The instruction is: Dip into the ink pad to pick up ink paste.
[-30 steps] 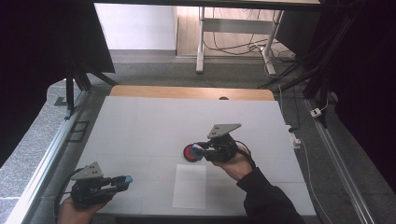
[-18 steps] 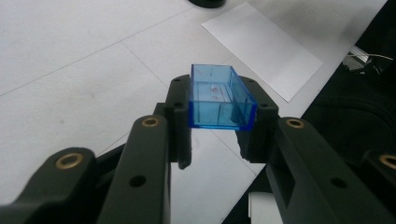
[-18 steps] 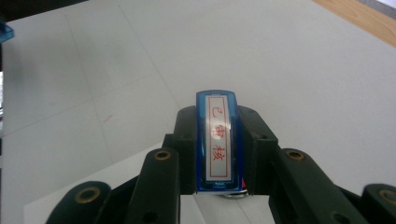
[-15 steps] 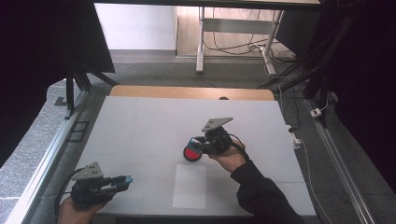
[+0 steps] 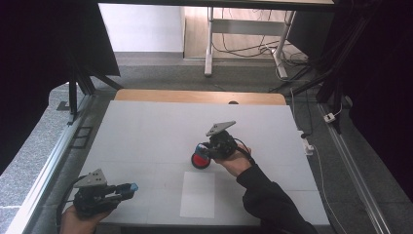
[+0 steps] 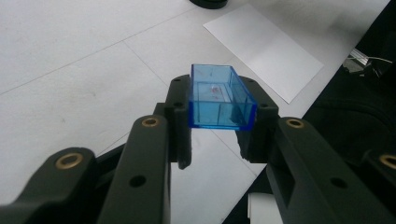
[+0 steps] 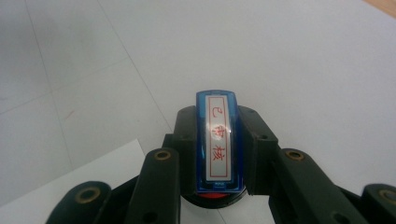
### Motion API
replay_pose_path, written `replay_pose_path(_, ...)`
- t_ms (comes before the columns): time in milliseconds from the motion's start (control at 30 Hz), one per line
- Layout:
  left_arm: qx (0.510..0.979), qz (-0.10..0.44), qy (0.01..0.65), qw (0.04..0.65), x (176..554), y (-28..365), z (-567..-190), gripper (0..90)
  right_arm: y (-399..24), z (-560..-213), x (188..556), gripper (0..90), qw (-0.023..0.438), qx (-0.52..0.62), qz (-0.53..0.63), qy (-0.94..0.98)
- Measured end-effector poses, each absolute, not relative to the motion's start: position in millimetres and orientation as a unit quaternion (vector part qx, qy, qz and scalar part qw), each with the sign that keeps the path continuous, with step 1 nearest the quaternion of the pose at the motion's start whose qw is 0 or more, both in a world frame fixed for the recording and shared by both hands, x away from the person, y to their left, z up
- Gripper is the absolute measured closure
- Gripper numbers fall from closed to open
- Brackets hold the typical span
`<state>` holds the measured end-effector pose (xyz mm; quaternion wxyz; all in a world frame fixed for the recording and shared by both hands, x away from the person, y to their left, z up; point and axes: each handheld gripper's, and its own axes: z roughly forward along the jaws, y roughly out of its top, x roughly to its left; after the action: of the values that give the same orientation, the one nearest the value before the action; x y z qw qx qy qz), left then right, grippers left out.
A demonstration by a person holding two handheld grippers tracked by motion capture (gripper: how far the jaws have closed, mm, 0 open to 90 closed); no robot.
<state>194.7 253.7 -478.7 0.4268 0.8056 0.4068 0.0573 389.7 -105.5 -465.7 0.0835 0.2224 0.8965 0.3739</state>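
Observation:
My left gripper (image 5: pixel 127 188) rests near the table's front left corner, shut on a clear blue plastic cap (image 6: pixel 218 93) held hollow side up between its jaws (image 5: pixel 130 187). Right of the table's middle, my right gripper (image 5: pixel 202 151) is shut on a blue stamp (image 7: pixel 218 140) whose white label carries red characters. The stamp points down over a round red ink pad (image 5: pixel 199 160) with a black rim, and a sliver of the pad (image 7: pixel 215 197) shows below it. Whether the stamp touches the pad is hidden.
A white sheet of paper (image 5: pixel 197 194) lies flat near the front edge, between the two hands, and reappears as a sheet (image 6: pixel 264 49) beyond the cap. The white table (image 5: pixel 146 126) has a wooden strip (image 5: pixel 195 96) along its far edge. Metal rails flank both sides.
My right hand has shifted a little left and down with the stamp, ending over the red ink pad. The left hand and its cap have stayed put.

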Motion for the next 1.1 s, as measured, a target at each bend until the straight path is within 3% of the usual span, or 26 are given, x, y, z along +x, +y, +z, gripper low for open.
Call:
replay_pose_path(833,0.807,0.054,0.406,0.425,195,254,-479,68.5,-98,-482,402,70.9,0.074,0.236,0.343,0.906)
replay_pose_path(1100,0.808,0.054,0.407,0.423,196,253,-479,68.5,-90,-480,399,71.0,0.09,0.227,0.32,0.915)
